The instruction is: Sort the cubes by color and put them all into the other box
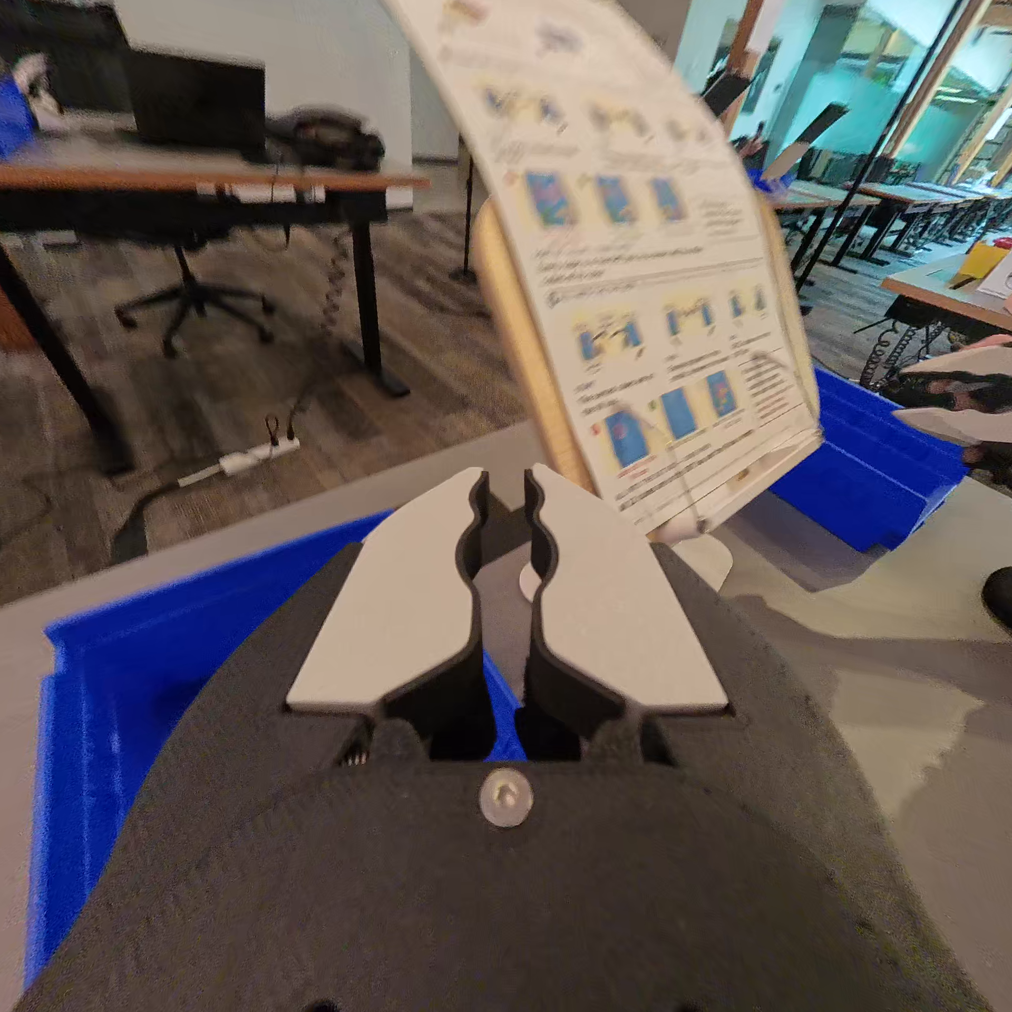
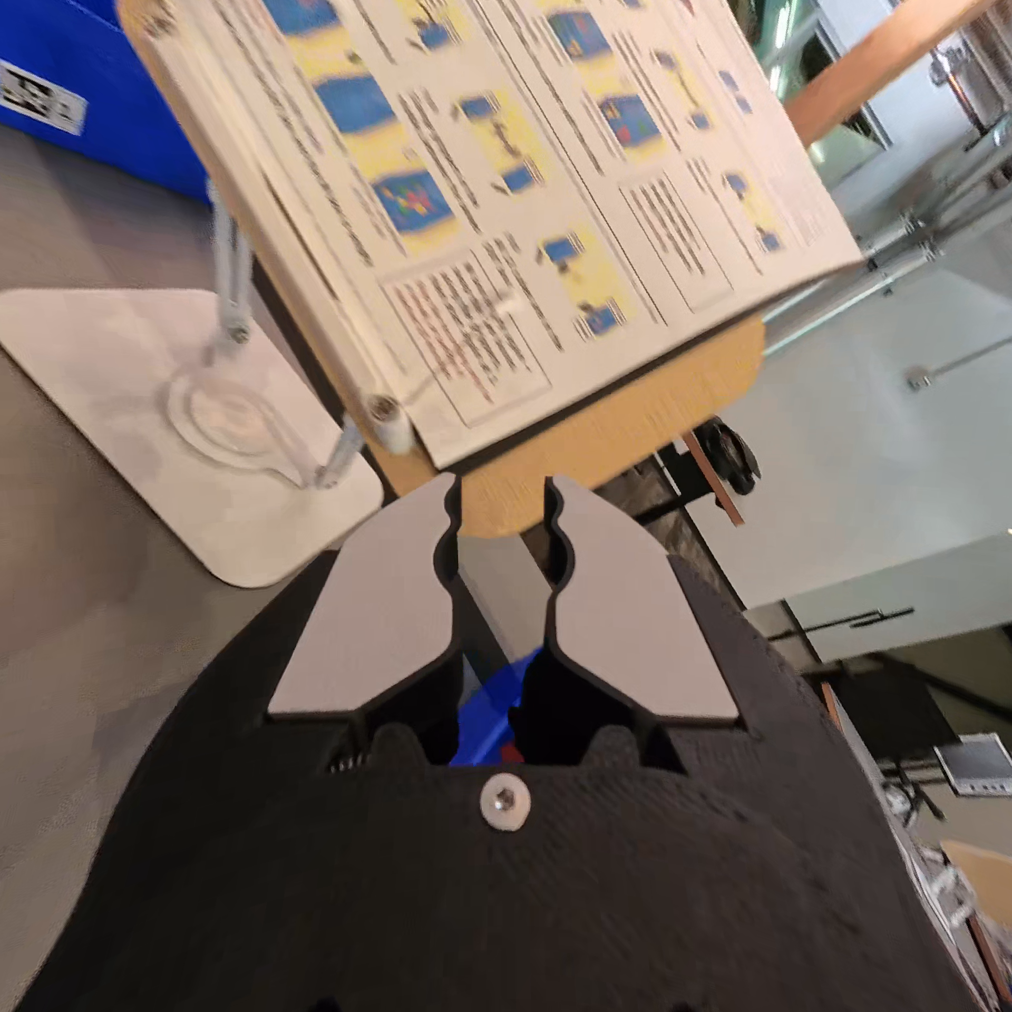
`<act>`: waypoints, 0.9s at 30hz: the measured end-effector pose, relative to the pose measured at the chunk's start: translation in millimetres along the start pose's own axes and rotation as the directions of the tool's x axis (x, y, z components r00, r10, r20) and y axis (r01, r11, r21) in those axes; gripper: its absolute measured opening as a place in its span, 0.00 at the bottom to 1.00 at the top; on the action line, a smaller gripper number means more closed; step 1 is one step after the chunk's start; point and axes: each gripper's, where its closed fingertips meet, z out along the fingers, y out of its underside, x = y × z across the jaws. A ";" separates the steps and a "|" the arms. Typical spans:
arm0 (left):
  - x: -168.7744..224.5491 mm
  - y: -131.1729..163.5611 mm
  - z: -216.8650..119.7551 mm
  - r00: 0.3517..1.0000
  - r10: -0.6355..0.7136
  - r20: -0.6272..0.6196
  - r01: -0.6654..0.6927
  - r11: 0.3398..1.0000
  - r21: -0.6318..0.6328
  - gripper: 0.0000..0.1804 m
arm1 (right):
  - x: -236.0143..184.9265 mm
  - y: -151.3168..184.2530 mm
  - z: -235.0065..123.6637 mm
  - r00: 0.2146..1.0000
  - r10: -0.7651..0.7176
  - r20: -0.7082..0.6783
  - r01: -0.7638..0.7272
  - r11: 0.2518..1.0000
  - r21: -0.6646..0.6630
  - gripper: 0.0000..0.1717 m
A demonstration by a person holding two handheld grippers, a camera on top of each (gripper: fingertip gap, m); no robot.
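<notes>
In the left wrist view my left gripper point(image 1: 506, 476) is open by a narrow gap with nothing between its pads. It hovers over a blue box point(image 1: 109, 684) on the grey table point(image 1: 821, 712). A second blue box point(image 1: 865, 465) stands at the right, behind a sheet stand. In the right wrist view my right gripper point(image 2: 501, 482) is open and empty, tilted up towards the stand. Through its gap I see part of a blue box point(image 2: 493, 712) below, with a small red patch point(image 2: 512, 753) in it. No whole cube shows in either view.
A printed sheet on a wooden board point(image 1: 630, 246) stands on a white base point(image 1: 706, 558) between the boxes; the board point(image 2: 493, 191) is close ahead of my right gripper. A blue box with a tag point(image 2: 109, 98) is at the top left. Desks and a chair point(image 1: 191, 306) stand beyond the table's edge.
</notes>
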 end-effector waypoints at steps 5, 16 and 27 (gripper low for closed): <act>-44.5 60.4 34.0 0.992 -0.126 0.022 0.127 0.981 -0.150 0.09 | -24.5 -26.8 3.5 0.999 -0.003 0.053 -0.001 0.997 0.077 0.15; -89.4 202.9 76.1 0.960 -0.218 0.175 0.280 0.734 -0.619 0.27 | -67.3 -33.9 29.4 0.990 0.011 0.142 -0.019 0.998 0.057 0.14; -86.3 242.5 68.4 0.941 -0.235 0.242 0.336 0.594 -0.731 0.23 | -71.5 -29.2 33.5 0.989 0.002 0.146 -0.009 0.999 0.045 0.14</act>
